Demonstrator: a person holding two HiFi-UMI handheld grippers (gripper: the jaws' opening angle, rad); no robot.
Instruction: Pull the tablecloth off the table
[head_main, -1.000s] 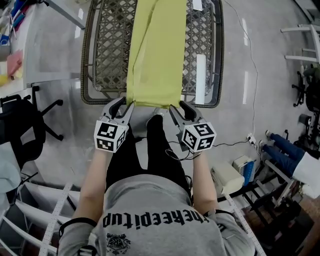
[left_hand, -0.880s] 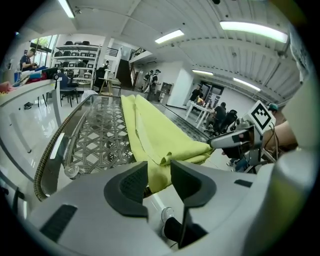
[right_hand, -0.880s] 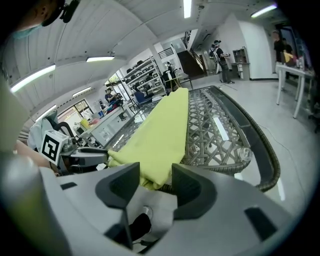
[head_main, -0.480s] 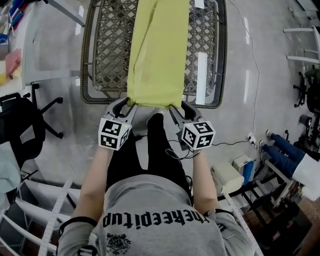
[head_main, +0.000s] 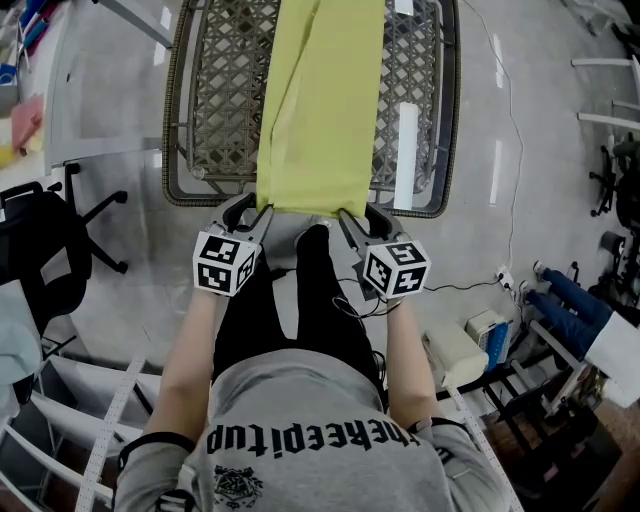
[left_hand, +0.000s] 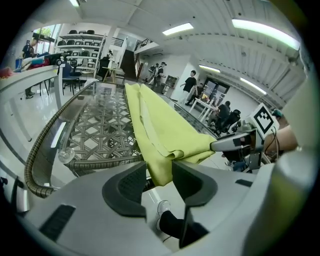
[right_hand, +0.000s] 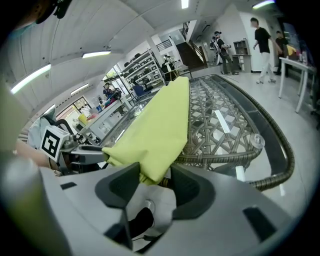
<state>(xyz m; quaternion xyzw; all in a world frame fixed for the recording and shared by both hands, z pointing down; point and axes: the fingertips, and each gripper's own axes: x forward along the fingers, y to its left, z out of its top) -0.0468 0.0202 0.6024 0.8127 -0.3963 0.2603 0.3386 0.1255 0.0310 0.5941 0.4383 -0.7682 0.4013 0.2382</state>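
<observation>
Wicker woven under clear glass forms the table (head_main: 180, 120), which we look steeply down on from the head view; it fills the far half of the scene.

At the near left corner of the cloth sits the left gripper (head_main: 247, 212). Its own view shows the jaws standing wide apart, having just been opening, with the hanging left corner of the cloth between them. We cannot be sure whether a pad brushes the fabric, but nothing is clamped.

Down the middle of the table lies the yellow-green tablecloth (head_main: 320, 100). It is folded into a long narrow strip running from far to near. Its near end drapes just over the table's near rim, above the person's black trouser legs (head_main: 300, 300).

At the near right corner the right gripper (head_main: 360, 215) mirrors the left. Its jaws are wide apart, having just been opening, and the right corner of the cloth dangles between them, ungripped.

We judge that the pull has not begun, since the whole strip lies on the table. The main risk is drawing back before both pairs of jaws close, which would leave the cloth behind. Only a small corner sits in each gap, so a shallow bite could slip free under tension. If one side catches and the other does not, the strip would likely swing askew and bunch up. It could also drag against the woven rim and snag there.
</observation>
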